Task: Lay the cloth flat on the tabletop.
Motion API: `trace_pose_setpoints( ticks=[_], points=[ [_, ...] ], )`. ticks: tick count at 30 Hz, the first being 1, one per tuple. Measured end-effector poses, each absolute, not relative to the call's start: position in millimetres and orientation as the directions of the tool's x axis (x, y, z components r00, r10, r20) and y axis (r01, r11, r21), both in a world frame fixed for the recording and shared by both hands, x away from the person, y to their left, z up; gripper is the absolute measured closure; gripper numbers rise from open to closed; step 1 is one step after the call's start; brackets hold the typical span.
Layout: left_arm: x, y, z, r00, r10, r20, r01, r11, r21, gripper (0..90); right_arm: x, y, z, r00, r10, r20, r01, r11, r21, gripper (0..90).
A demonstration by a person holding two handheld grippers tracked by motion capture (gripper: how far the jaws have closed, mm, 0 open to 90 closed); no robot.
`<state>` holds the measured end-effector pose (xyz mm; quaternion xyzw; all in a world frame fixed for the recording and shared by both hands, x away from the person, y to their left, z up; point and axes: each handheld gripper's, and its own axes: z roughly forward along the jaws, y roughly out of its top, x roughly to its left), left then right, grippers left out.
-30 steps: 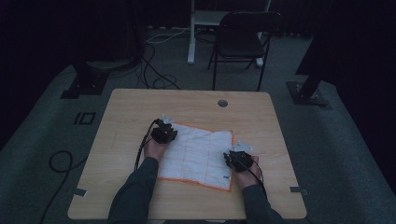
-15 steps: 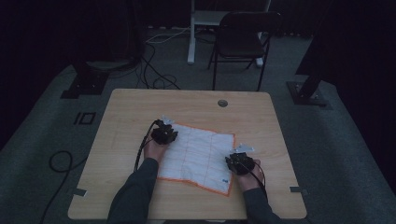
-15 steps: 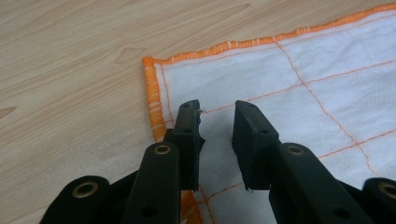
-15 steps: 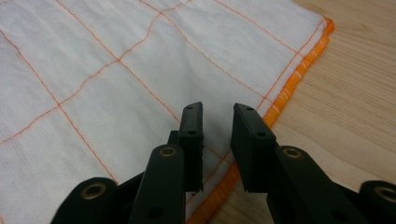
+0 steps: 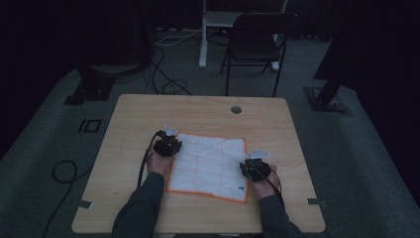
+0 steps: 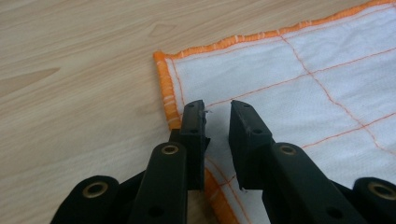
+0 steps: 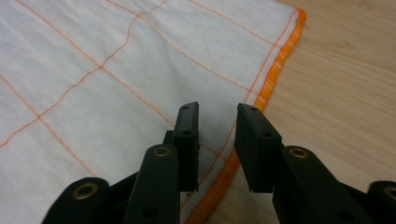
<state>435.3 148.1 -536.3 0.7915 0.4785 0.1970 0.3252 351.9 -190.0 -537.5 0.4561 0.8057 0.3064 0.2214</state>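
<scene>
A pale wooden surface point(image 5: 133, 119) stands in a dim room with a dark carpeted floor. At its near edge the person's two sleeved forearms come in, each hand holding a black gripper. Between them a white cloth point(image 5: 210, 163) with an orange hem and a grid of thin orange lines lies spread flat on the surface, slightly askew to its edges.

The left gripper point(image 5: 167, 145) sits at the cloth's far left corner. In the left gripper view point(image 6: 217, 122) its jaws are spread a little way apart with nothing between them, poised low over the cloth just inside the orange hem, the corner of the cloth lying just ahead of the tips. The right gripper point(image 5: 256, 167) sits at the cloth's right edge, nearer the person than the left one. In the right gripper view point(image 7: 218, 125) its jaws are likewise parted and hold nothing; they hang over the white fabric beside the hem, which runs off diagonally with bare wood beyond it.

Farther along the surface, near its far edge, is a small round grommet hole point(image 5: 236, 109). Beyond the surface a dark folding chair point(image 5: 257, 42) stands on the floor, with loose cables point(image 5: 166, 74) trailing to its left.
</scene>
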Motion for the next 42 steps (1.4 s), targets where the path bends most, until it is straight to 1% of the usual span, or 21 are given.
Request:
trace_pose_setpoints(
  ticks=[3,7,9,10,13,14,15,16,19,20,22,27,29,33,42],
  points=[
    [432.3,148.6,-536.5,0.466,0.885,0.008,0.625,-0.336,0.704,76.9,348.7,-189.3,-535.8,-0.480,0.876,-0.052,0.623,0.382,0.682,71.5],
    [431.8,149.0,-536.0,0.463,0.886,0.002,0.631,-0.331,0.701,76.6,344.9,-188.9,-534.6,-0.483,0.875,-0.046,0.632,0.384,0.673,71.6],
    [428.6,147.4,-533.8,0.466,0.885,0.012,0.629,-0.341,0.699,73.0,344.6,-188.6,-534.7,-0.485,0.873,-0.053,0.628,0.390,0.673,71.6],
    [422.2,147.8,-529.6,0.489,0.872,0.002,0.610,-0.343,0.714,72.0,345.8,-189.5,-535.0,-0.489,0.871,-0.052,0.625,0.391,0.675,70.3],
    [412.4,148.5,-524.0,0.517,0.856,0.006,0.585,-0.359,0.727,71.7,347.4,-190.2,-535.4,-0.490,0.870,-0.056,0.621,0.393,0.678,69.9],
    [400.5,149.0,-519.6,0.547,0.837,0.016,0.554,-0.377,0.742,71.3,349.1,-190.3,-535.7,-0.488,0.871,-0.058,0.618,0.392,0.681,69.4],
    [400.5,149.0,-519.6,0.547,0.837,0.016,0.554,-0.377,0.742,71.2,349.1,-190.3,-535.7,-0.488,0.871,-0.058,0.618,0.392,0.681,69.4],
    [387.7,149.3,-519.4,0.581,0.814,0.009,0.537,-0.391,0.748,71.1,350.3,-189.8,-535.8,-0.489,0.869,-0.067,0.613,0.398,0.682,69.3],
    [379.6,148.5,-522.6,0.594,0.804,0.031,0.531,-0.420,0.736,71.0,351.8,-189.8,-536.2,-0.492,0.868,-0.074,0.607,0.402,0.685,68.7],
    [374.3,149.8,-528.4,0.602,0.798,0.037,0.539,-0.441,0.718,71.1,352.3,-189.8,-536.3,-0.491,0.868,-0.075,0.606,0.402,0.686,68.4],
    [370.3,152.0,-534.4,0.595,0.803,0.032,0.555,-0.440,0.706,71.6,353.4,-190.0,-536.8,-0.496,0.864,-0.081,0.598,0.407,0.691,67.9],
    [359.9,157.6,-538.5,0.581,0.814,0.029,0.556,-0.422,0.716,73.1,356.5,-190.5,-537.8,-0.502,0.860,-0.091,0.584,0.415,0.698,64.8],
    [356.0,159.7,-538.6,0.578,0.815,0.035,0.555,-0.424,0.716,73.6,357.1,-190.8,-538.0,-0.504,0.859,-0.091,0.581,0.415,0.700,64.5],
    [349.5,164.0,-538.9,0.570,0.822,0.020,0.563,-0.408,0.719,74.0,358.3,-190.8,-538.8,-0.515,0.853,-0.088,0.571,0.418,0.706,64.0],
    [336.7,171.2,-538.7,0.567,0.823,0.030,0.563,-0.414,0.715,74.6,355.4,-187.9,-538.4,-0.539,0.839,-0.079,0.567,0.430,0.702,62.5]
  ],
)
